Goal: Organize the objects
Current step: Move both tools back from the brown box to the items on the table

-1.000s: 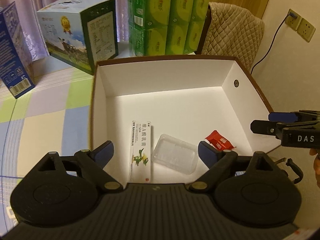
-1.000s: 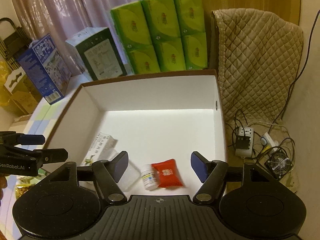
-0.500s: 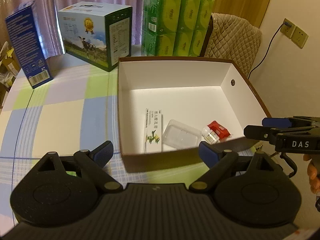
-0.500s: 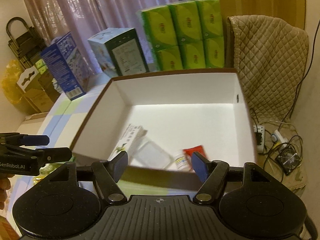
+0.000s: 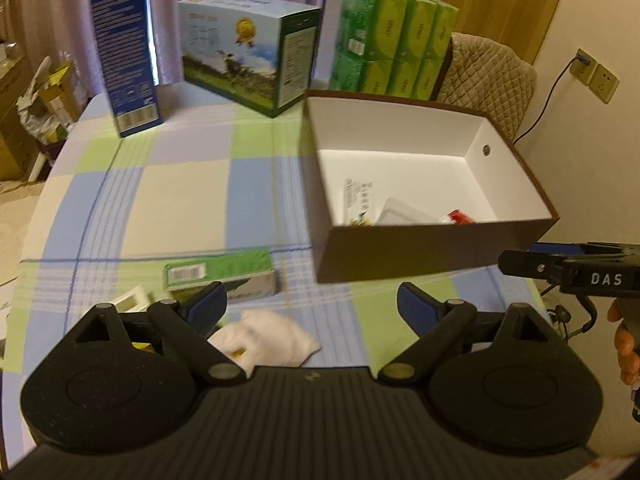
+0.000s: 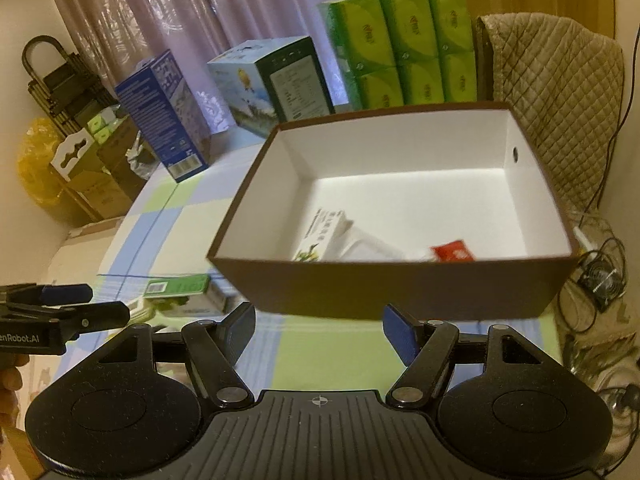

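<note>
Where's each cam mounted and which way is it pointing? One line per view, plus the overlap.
Left wrist: on the left gripper, looking forward over the checked table at the box; its open fingers, the right gripper and a hand show.
Right wrist: on the right gripper, facing the box head-on; its open fingers and the left gripper show.
Shared: box, green carton, tissue packs.

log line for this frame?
left gripper: open, empty | right gripper: open, empty | box: holds packets | green carton, white cloth: on table
</note>
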The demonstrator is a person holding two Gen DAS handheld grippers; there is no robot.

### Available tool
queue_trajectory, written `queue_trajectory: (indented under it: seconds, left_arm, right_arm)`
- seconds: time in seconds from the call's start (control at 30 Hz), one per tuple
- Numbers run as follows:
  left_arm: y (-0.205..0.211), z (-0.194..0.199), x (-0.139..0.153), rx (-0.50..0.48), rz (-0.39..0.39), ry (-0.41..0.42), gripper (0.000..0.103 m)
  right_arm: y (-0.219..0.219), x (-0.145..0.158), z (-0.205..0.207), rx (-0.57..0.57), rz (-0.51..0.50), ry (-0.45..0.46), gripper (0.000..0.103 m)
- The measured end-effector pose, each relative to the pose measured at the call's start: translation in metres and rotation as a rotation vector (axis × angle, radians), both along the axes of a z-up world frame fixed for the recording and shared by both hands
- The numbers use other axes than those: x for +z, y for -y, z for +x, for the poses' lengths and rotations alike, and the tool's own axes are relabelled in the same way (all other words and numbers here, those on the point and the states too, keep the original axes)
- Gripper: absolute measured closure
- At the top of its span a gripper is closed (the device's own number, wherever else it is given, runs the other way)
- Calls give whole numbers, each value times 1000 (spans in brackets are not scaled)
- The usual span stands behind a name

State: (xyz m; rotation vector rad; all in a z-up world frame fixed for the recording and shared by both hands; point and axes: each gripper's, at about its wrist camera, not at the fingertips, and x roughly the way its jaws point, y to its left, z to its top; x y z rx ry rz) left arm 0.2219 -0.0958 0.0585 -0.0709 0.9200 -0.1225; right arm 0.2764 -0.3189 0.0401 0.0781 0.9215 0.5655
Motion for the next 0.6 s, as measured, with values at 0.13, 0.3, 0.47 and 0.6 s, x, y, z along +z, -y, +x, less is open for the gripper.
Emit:
queue_trajectory:
  seconds: [0.13, 0.3, 0.47, 0.6]
  left_arm:
    - [-22, -15, -6, 21, -1, -18, 13]
    - [-47, -32, -14, 60, -2, -45, 13]
    - [-71, -47, -24, 104, 4, -75, 13]
    - [-88, -58, -31, 135, 3, -90, 13]
  right_arm:
    - [-12, -5, -14, 1, 9, -23, 35]
    - [-28, -13, -30, 16, 14, -53, 35]
    - [-45, -25, -43, 36, 13, -86, 35]
    - [-57, -32, -50, 54, 13, -105, 35]
